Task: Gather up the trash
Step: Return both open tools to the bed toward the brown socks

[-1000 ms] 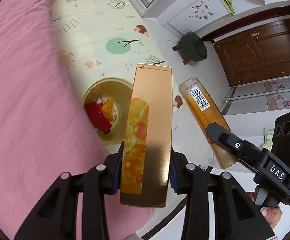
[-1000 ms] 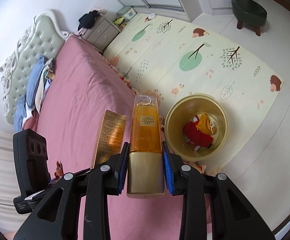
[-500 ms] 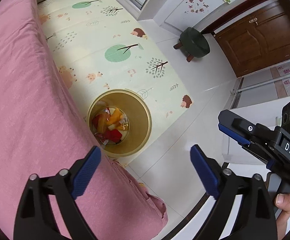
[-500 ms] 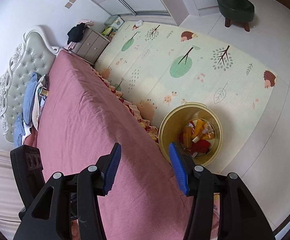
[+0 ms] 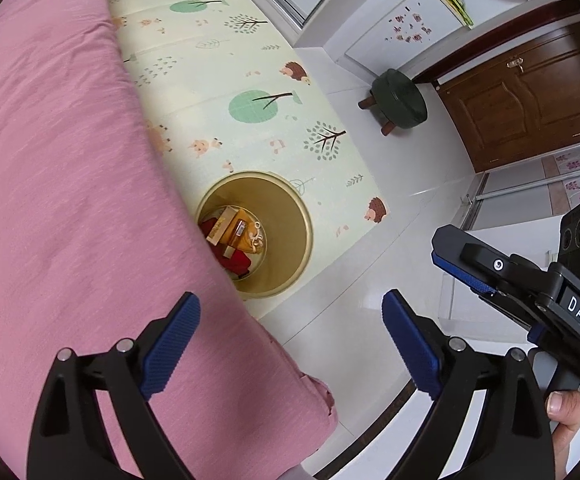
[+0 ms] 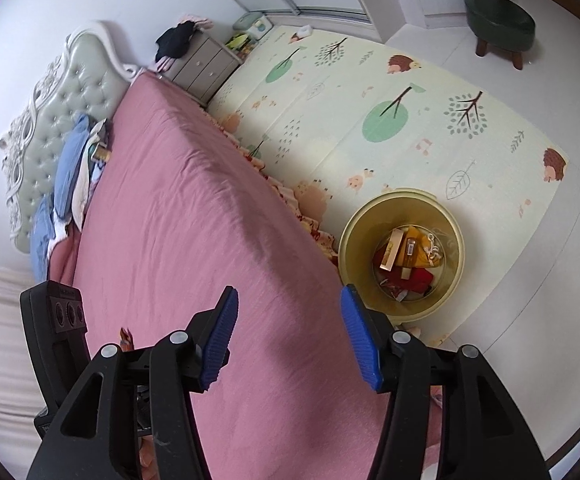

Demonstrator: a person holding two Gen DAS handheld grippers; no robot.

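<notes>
Dropped within the last second: gold carton (image 6: 392, 249) out of the left hand-held gripper (image 5: 290, 336), amber bottle (image 6: 410, 246) out of the right hand-held gripper (image 6: 288, 336). Both now lay in the yellow bin (image 6: 354, 232) on the play mat (image 6: 370, 92) beside the pink bed (image 6: 194, 216), on top of red and orange wrappers. Jaws had just been opening on each side; left spread wide, right about half spread, nothing between either pair. Drop judged complete. Best carried on by lifting both clear of the bin rim, keeping jaws spread, and scanning the bed and floor for further trash. No loose trash clearly seen on the bed nearby.
</notes>
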